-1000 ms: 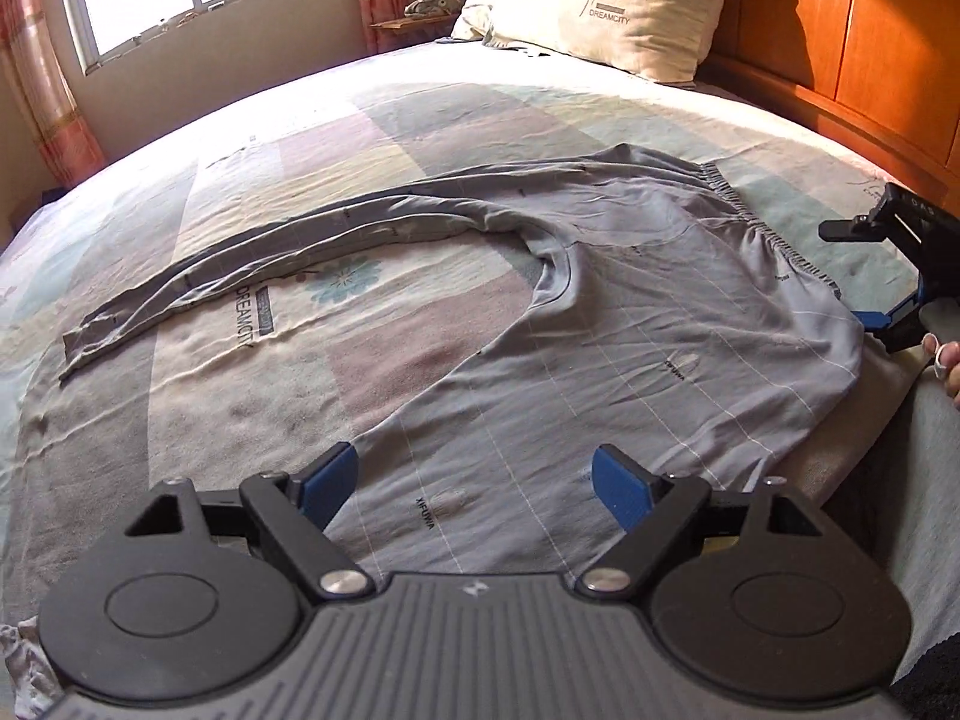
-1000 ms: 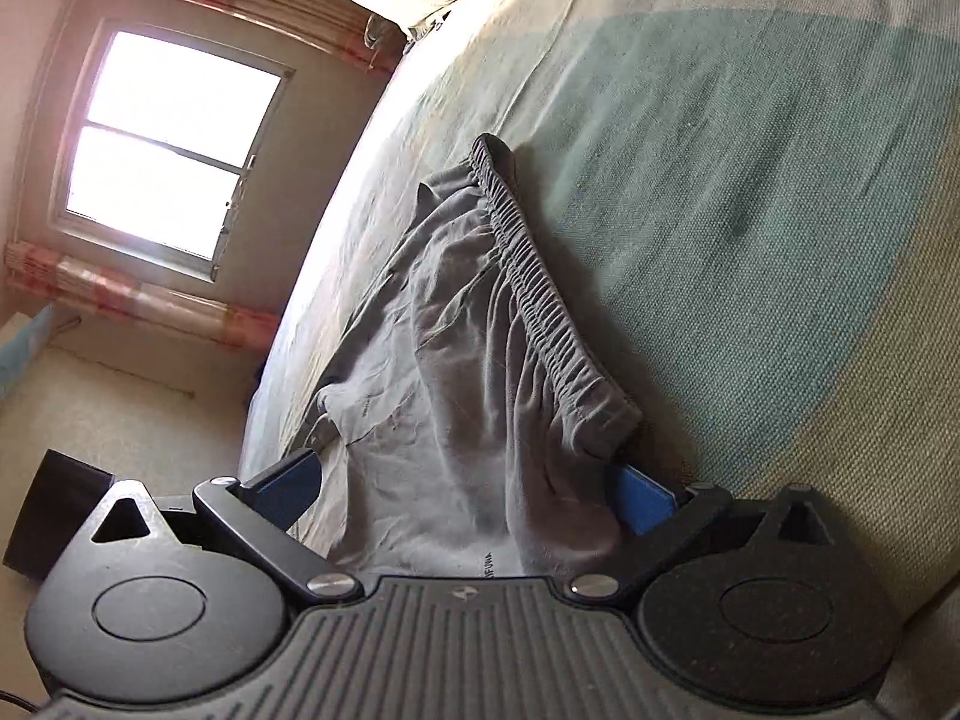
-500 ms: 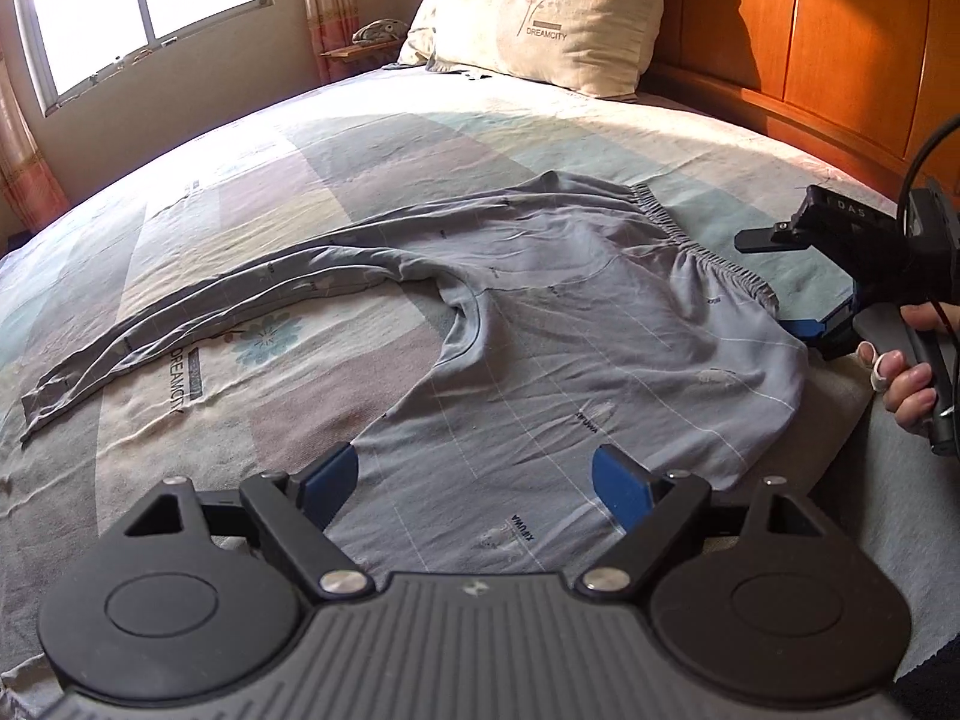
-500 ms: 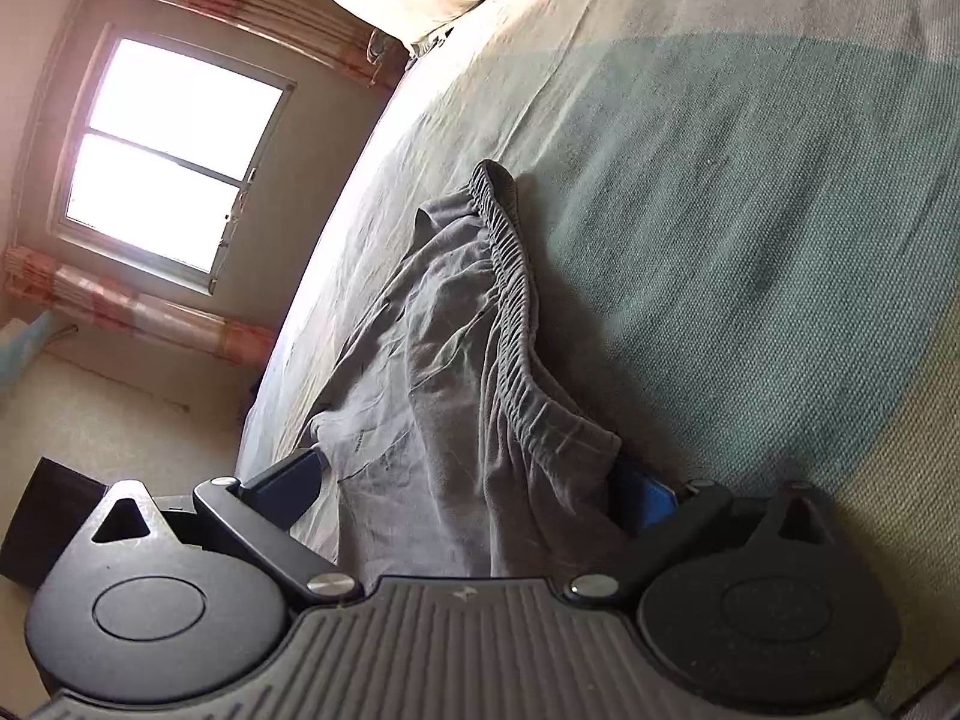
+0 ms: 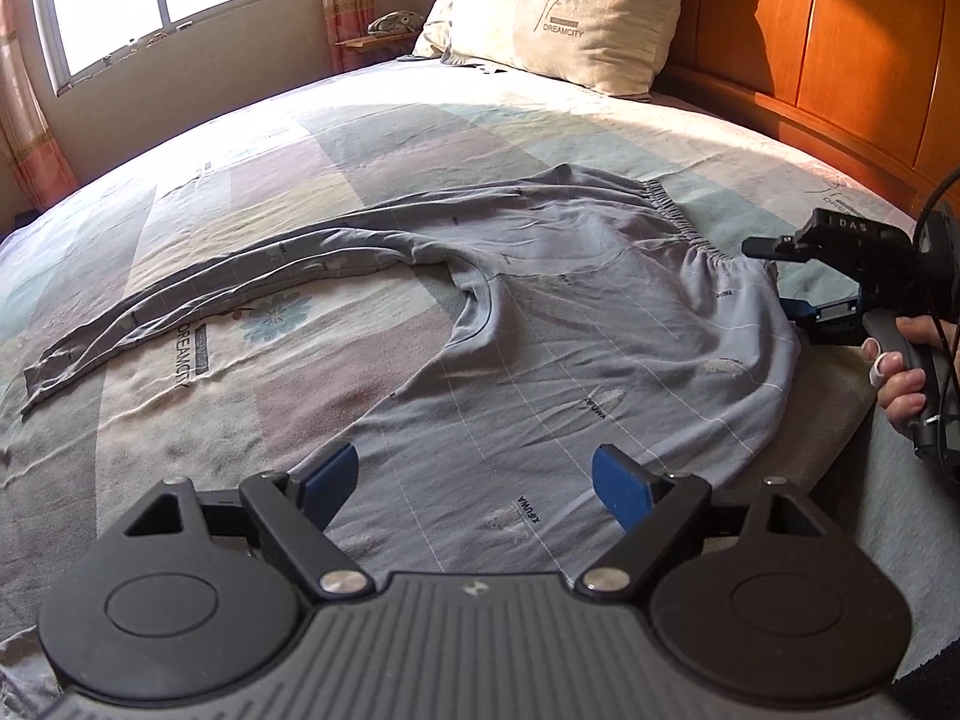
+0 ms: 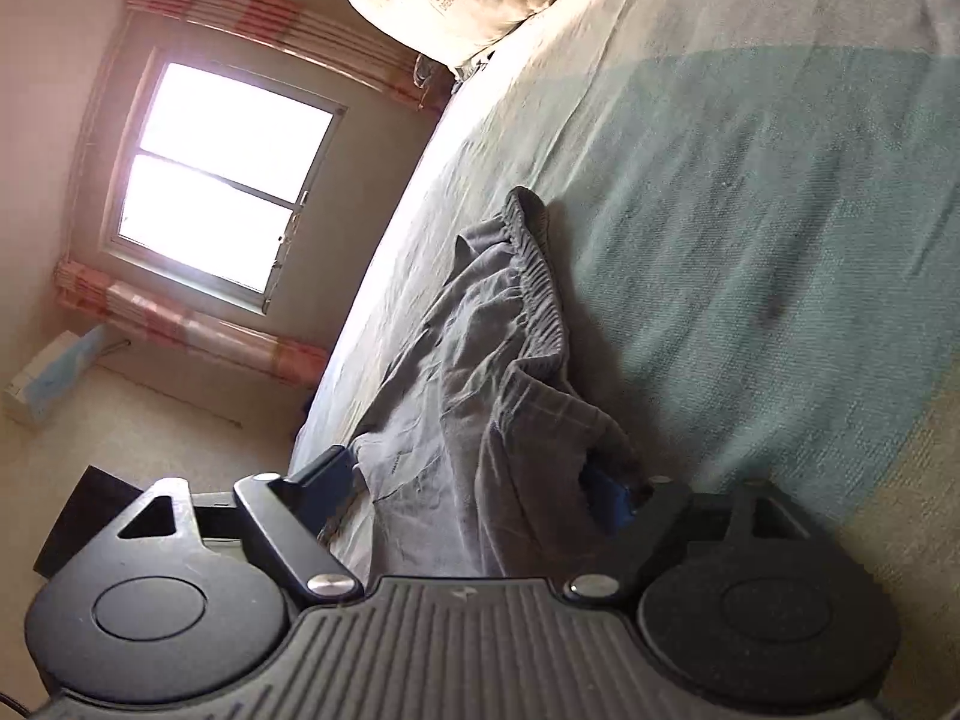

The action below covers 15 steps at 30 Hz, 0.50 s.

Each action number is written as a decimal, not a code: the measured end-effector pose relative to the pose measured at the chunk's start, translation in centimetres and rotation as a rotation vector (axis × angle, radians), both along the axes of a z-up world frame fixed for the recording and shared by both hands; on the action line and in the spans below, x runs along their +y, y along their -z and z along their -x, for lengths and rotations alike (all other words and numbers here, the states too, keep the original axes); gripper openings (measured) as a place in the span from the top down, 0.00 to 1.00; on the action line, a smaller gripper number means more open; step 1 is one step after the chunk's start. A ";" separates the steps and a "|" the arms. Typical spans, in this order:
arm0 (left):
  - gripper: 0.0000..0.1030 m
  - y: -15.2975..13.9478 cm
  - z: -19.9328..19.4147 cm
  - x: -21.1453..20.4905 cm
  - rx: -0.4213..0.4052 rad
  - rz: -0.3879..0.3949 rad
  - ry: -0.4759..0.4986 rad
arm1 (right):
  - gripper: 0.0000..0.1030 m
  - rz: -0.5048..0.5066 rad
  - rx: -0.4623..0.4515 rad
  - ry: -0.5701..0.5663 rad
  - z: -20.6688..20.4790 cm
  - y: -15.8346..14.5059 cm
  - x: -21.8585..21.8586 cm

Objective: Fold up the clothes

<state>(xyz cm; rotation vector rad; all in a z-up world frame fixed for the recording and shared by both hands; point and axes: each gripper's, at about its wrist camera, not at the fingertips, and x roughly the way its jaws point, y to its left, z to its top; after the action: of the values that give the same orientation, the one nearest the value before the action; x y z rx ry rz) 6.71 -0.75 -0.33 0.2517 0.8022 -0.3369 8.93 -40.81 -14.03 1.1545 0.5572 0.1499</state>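
While the grey trousers lay flat on the bed, the right gripper was closing its fingers around the waistband corner; the left gripper hovered released over the near leg edge.

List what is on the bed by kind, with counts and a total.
Grey pyjama trousers: 1
Pillows: 1
Hand-held grippers over the bed: 2, left and right
Total: 4

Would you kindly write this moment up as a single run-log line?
step: grasp waistband | left gripper: open over trousers | right gripper: closing, waistband corner between its fingers | trousers: flat on bed, unfolded
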 end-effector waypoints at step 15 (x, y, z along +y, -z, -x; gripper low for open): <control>0.17 1.1 -0.3 -0.8 0.031 -0.023 0.041 | 0.52 0.388 0.169 0.206 4.0 -3.4 -0.9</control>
<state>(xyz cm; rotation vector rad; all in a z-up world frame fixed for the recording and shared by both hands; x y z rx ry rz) 7.04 -1.52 -1.41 0.2852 0.8331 -0.3715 4.91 -41.68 -10.63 0.8425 0.5820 -0.2278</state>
